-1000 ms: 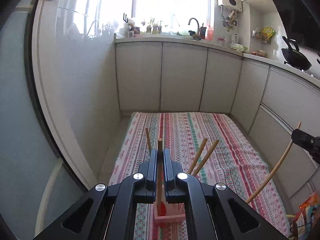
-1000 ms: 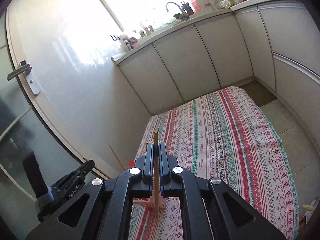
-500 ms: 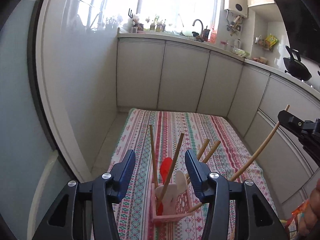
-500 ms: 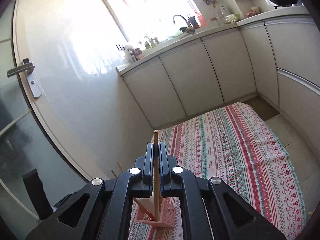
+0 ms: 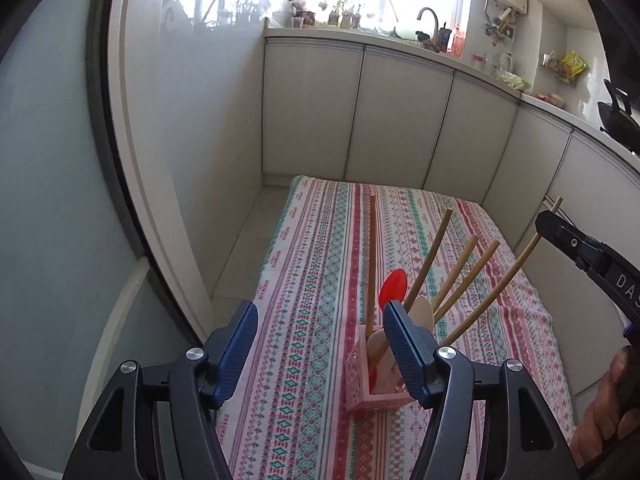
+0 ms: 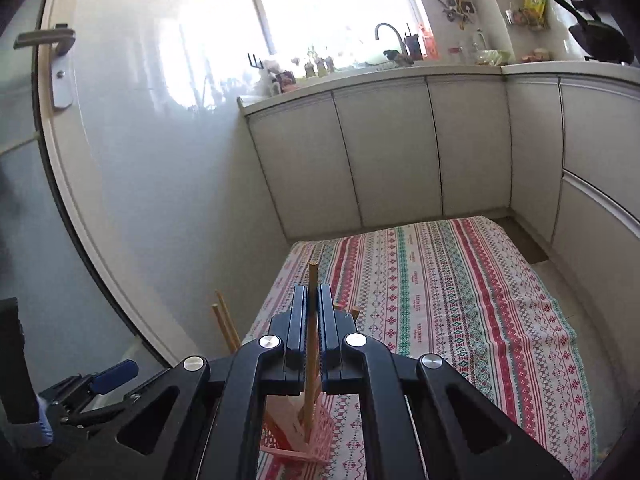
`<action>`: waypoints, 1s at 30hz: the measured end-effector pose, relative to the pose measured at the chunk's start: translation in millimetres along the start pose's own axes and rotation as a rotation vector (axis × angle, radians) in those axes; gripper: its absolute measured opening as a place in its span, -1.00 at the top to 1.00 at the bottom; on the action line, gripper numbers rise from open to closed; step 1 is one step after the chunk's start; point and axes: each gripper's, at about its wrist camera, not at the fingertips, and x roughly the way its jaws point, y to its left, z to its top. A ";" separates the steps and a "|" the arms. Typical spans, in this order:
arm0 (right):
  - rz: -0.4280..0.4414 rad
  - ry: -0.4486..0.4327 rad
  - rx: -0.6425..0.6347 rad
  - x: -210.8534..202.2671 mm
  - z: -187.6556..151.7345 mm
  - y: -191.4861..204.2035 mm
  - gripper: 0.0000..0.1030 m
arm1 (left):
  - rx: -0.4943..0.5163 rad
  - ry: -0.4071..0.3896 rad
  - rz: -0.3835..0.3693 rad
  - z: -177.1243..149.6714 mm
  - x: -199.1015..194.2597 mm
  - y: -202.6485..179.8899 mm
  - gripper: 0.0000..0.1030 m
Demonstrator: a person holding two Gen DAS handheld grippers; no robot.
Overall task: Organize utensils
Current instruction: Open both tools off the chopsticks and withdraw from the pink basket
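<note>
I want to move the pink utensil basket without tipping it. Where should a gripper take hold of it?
Grip the pink utensil basket by its near left wall at the rim, coming down from above. That side is bare, while the wooden handles and red spoon fan right. The open left gripper is nearest.

Black tongs (image 5: 320,344), blue ribbed pads (image 5: 404,344), silver screws.
</note>
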 end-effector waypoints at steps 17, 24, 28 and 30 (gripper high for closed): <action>0.089 0.219 0.163 -27.9 -3.8 -57.3 0.05 | -0.011 0.172 -0.102 -14.6 2.8 -10.3 -0.62; 0.025 0.504 0.262 -30.1 -48.2 -120.5 -0.11 | 0.116 0.291 -0.114 -43.9 12.0 -42.9 -0.63; -0.003 0.651 0.395 -24.1 -84.6 -166.9 -0.11 | 0.172 0.356 -0.131 -61.2 21.3 -66.5 -0.63; -0.039 0.692 0.421 -25.6 -96.6 -186.2 -0.11 | 0.207 0.374 -0.140 -67.9 23.7 -82.0 -0.63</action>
